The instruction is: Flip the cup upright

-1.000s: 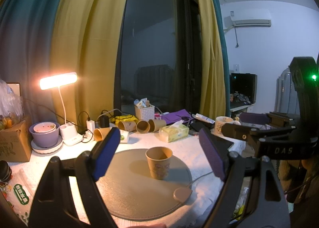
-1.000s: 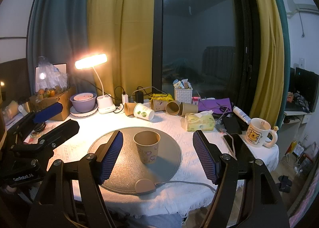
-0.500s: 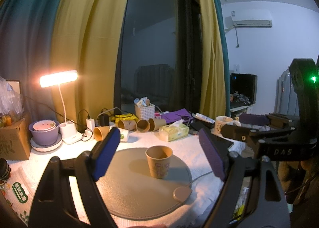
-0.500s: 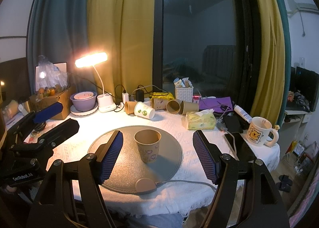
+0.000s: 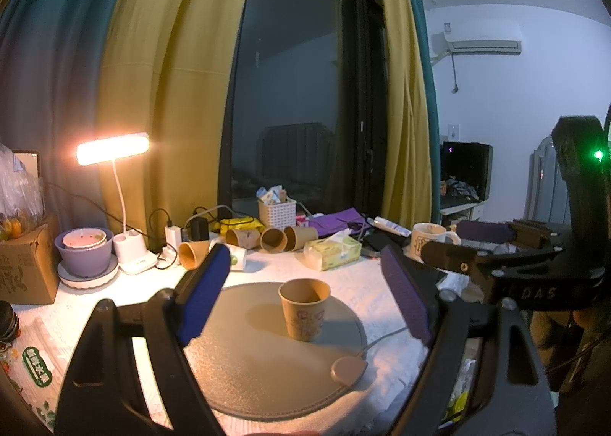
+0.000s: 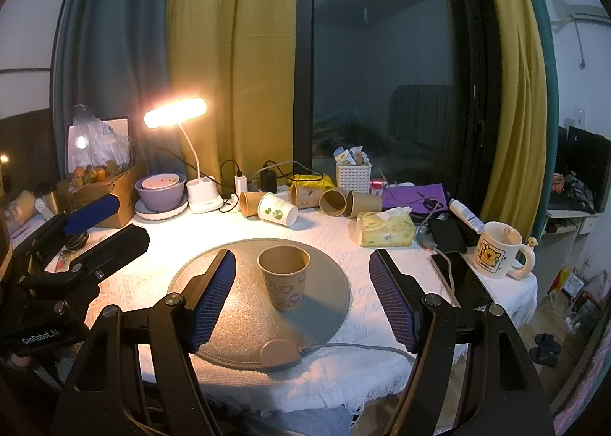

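Standing upright, mouth up, long axis vertical: one brown paper cup [image 6: 283, 277] near the middle of the round grey mat [image 6: 244, 325] on the table [image 6: 366, 359]. Spread wide and holding nothing: left gripper [image 5: 305, 294] and right gripper [image 6: 301, 294], both back from the cup. Lying tipped along the table's far edge: five spare cups [image 6: 277, 209], partly overlapping.

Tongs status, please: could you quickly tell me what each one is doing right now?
Left tongs: open, holding nothing.
Right tongs: open, holding nothing; the paper cup stands upright between them, untouched.
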`<action>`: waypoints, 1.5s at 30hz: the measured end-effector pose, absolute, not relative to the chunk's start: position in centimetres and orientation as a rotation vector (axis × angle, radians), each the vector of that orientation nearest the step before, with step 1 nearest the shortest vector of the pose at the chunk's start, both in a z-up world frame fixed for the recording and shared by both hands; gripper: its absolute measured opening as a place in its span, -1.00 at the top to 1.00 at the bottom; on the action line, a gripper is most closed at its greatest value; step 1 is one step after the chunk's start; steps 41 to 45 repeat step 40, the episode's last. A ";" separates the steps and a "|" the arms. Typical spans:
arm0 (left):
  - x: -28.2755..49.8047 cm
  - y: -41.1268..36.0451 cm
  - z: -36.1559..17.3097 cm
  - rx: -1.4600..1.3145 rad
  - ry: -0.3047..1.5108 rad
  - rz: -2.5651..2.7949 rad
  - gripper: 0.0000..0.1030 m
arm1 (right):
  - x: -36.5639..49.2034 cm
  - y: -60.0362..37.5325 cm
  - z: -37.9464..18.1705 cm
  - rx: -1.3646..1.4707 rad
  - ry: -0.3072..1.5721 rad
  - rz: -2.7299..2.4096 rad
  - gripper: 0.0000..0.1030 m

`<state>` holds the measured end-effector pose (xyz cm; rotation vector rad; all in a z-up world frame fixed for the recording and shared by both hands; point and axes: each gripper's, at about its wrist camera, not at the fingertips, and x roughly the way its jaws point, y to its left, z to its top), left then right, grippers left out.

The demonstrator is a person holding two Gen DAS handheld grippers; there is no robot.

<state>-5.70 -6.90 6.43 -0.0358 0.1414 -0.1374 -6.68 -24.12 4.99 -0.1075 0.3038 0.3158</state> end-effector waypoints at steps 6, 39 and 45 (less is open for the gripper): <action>-5.7 -7.0 6.3 -0.038 0.141 -0.138 -0.60 | -6.8 -23.9 4.8 -0.107 0.307 0.316 -0.46; -6.0 -7.2 6.1 -0.043 0.135 -0.151 -0.60 | -6.8 -23.8 4.6 -0.107 0.312 0.317 -0.46; -6.1 -7.2 6.0 -0.043 0.131 -0.156 -0.60 | -6.7 -23.8 4.7 -0.107 0.312 0.318 -0.46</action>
